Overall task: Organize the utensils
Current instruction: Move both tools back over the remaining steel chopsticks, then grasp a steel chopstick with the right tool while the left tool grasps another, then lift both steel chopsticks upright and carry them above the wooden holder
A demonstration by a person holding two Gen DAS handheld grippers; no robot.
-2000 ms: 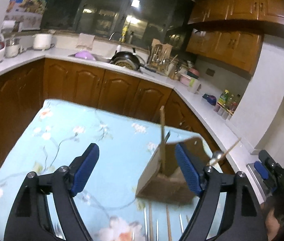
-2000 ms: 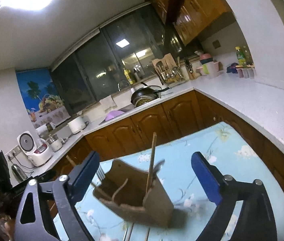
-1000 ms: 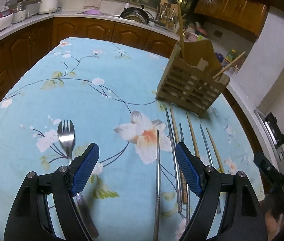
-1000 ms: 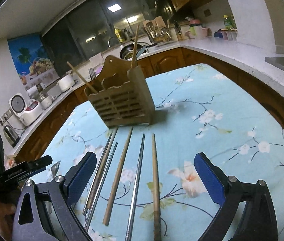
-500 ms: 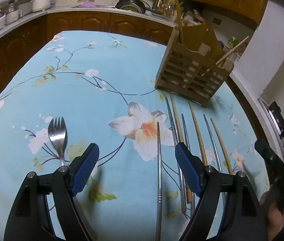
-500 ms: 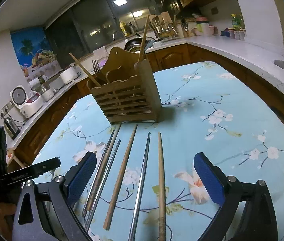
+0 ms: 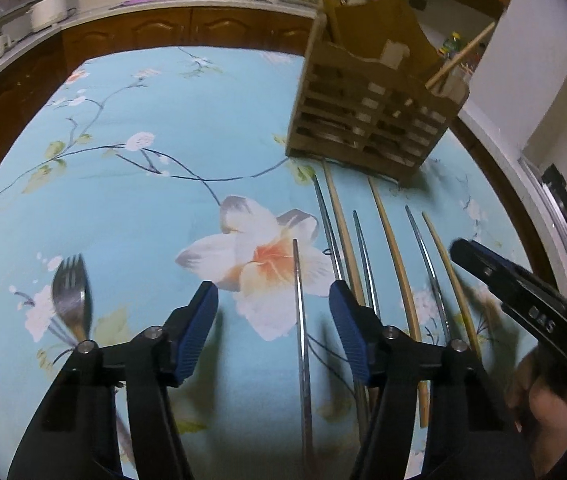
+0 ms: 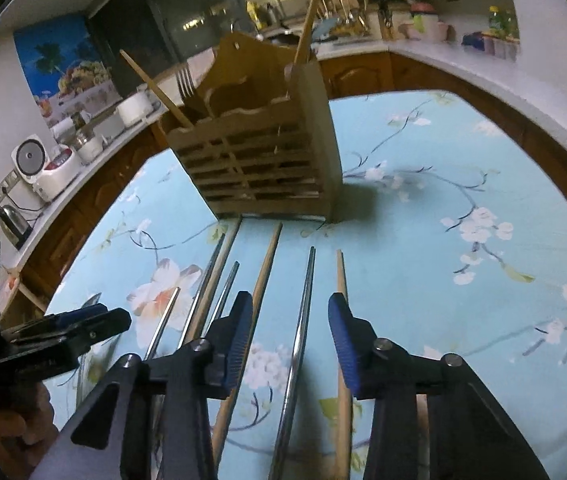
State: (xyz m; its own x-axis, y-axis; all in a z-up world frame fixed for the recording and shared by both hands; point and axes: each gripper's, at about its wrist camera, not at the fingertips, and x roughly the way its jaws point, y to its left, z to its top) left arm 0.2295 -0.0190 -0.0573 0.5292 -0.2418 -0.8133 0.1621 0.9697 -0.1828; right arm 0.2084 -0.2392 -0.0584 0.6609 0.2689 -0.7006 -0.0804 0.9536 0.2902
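Several metal and wooden chopsticks lie side by side on the blue flowered tablecloth, in front of a slatted wooden utensil holder. My left gripper hangs low over the leftmost metal chopstick. Its jaws are closing with that chopstick between them, and the pads do not touch it. My right gripper is closing astride another metal chopstick, with a wooden chopstick just outside each finger. A steel fork lies alone at the left.
The holder has a fork and two wooden chopsticks standing in it. Dark wooden cabinets and a white counter with a rice cooker ring the table. A person's hand holds the right gripper's handle.
Both grippers have dropped closer to the row of chopsticks and tilted further down. Both pairs of jaws have narrowed, each around one metal chopstick.
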